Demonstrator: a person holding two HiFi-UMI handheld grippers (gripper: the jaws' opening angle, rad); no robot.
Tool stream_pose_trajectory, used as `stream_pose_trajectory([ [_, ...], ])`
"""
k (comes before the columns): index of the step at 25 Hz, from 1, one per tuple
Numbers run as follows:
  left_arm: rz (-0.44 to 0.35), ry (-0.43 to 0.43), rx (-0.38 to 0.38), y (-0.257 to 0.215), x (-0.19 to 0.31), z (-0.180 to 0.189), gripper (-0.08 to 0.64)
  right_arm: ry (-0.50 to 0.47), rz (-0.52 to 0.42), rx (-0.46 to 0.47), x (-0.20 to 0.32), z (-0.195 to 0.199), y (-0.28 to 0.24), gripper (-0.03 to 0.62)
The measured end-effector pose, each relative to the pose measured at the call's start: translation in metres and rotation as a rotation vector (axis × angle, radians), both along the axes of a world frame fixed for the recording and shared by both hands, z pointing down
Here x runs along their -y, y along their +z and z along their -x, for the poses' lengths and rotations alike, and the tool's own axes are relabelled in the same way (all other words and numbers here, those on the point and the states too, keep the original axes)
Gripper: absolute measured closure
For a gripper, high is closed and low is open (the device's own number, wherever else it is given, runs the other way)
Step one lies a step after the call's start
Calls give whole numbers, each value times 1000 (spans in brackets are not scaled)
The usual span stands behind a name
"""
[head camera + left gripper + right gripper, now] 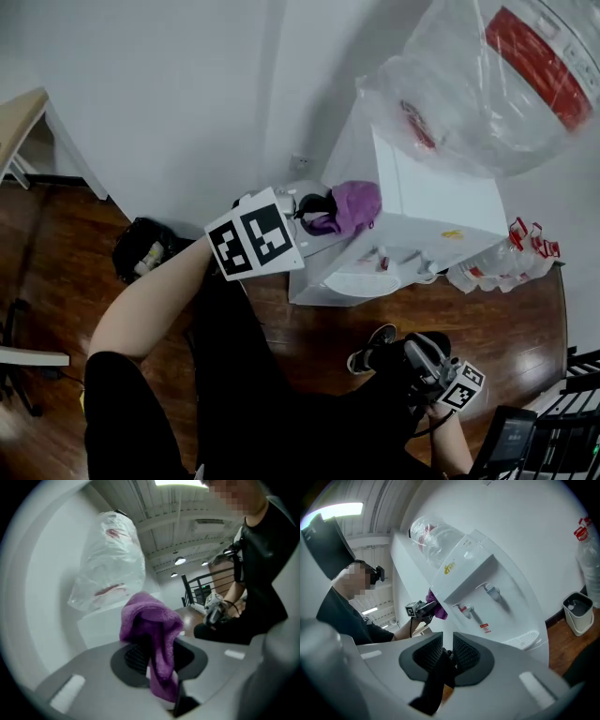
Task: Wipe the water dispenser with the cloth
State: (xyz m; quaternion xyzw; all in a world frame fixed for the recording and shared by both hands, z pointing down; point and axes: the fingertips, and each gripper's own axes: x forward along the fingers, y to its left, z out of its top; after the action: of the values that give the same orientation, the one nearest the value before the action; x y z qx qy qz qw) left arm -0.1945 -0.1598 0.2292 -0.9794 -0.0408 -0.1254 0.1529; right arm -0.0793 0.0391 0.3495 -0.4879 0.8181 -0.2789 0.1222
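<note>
Plastic bag (pixel 469 103) — red-labelled bottle (pixel 539 64) inside — sits atop the water dispenser (pixel 431 214).

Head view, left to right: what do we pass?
wooden table → black bag → left gripper → purple cloth → water dispenser → clear plastic bags

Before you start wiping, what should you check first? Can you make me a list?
1. The cloth is gripped: ok, the left gripper has its jaws shut on it.
2. The cloth touches the water dispenser: cannot tell, it sits right at the upper side edge.
3. The right gripper is out of the way: ok, low down, jaws apart, empty.
4. Both taps are clear of the cloth: ok.
5. The bagged bottle is steady on top: cannot tell.
</note>
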Motion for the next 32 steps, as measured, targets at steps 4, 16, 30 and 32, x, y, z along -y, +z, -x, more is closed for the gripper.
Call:
stream_pose_trajectory([
  [4,7,81,30,-7,-29,11,453,-21,16,-75,-2,-7,5,567],
  [16,119,-327,73,24,196,-52,453,15,141,-125,-7,-16,47,588],
  [30,81,-58,89,66,43,-16,451,60,131,-123,-6,-50,39,588],
  [32,96,6,113,71,5,-4,451,27,126,-127,-3,-51,40,588],
])
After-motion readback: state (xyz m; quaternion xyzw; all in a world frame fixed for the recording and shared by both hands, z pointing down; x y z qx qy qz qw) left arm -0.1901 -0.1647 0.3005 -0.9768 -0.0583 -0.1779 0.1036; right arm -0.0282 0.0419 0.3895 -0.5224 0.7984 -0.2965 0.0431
